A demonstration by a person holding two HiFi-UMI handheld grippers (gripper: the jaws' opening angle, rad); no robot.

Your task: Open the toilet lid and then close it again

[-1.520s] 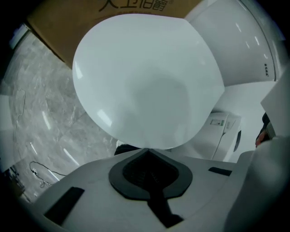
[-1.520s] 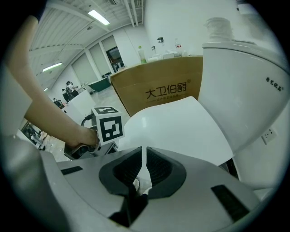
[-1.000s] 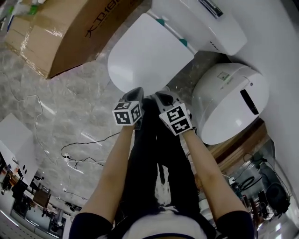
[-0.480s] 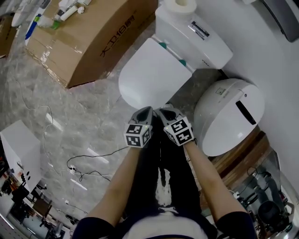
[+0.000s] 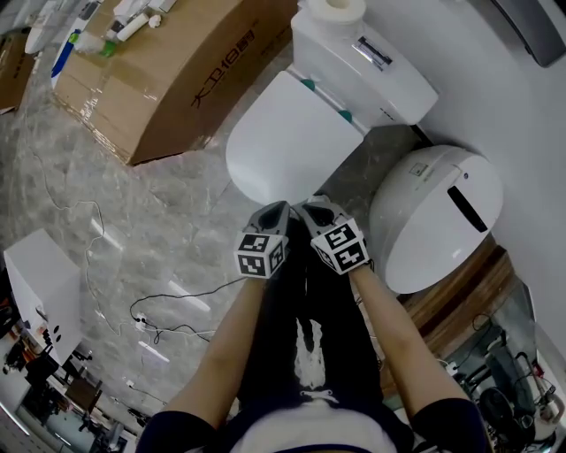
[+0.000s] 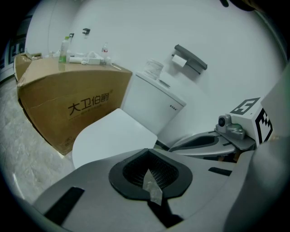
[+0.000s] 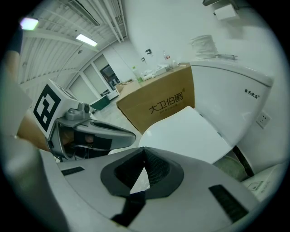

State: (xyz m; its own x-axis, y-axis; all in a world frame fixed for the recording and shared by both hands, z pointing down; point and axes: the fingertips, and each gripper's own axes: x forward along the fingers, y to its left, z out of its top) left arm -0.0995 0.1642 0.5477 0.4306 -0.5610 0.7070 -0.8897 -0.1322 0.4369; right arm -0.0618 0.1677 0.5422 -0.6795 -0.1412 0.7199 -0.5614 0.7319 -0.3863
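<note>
Hovering side by side, the left gripper [image 5: 276,212] and right gripper [image 5: 311,209] are held just short of the front edge of the lid [image 5: 287,137], pointing down and forward at it. Neither touches it.

Jaws: pressed together on both grippers, with nothing between them. This is confirmed in each gripper view, where only the lid shows beyond the tips.

Lid: down, lying flat over the bowl, hinged at the tank [image 5: 363,57]. The front lip is the part farthest from the hinge, so the grippers are judged to be placed there for leverage; a closed tip could be slid under the lip to lift. Whether opening is yet to begin or closing is already done cannot be settled from the lid's position alone.

Surroundings: a paper roll [image 5: 334,9] is set on the tank. A cardboard box [image 5: 177,75] stands on the floor [image 5: 133,212] just beside the bowl, with bottles [image 6: 65,47] on top. A white domed unit [image 5: 433,217] sits on the other side. Cables [image 5: 155,305] lie loose on the floor, well apart from the toilet.

Writing: the box side is printed "大卫伯爵" in black, read most clearly in the left gripper view. Small print on the tank front is too small to read. Each gripper cube carries black-and-white square markers; no text is noted on them.
</note>
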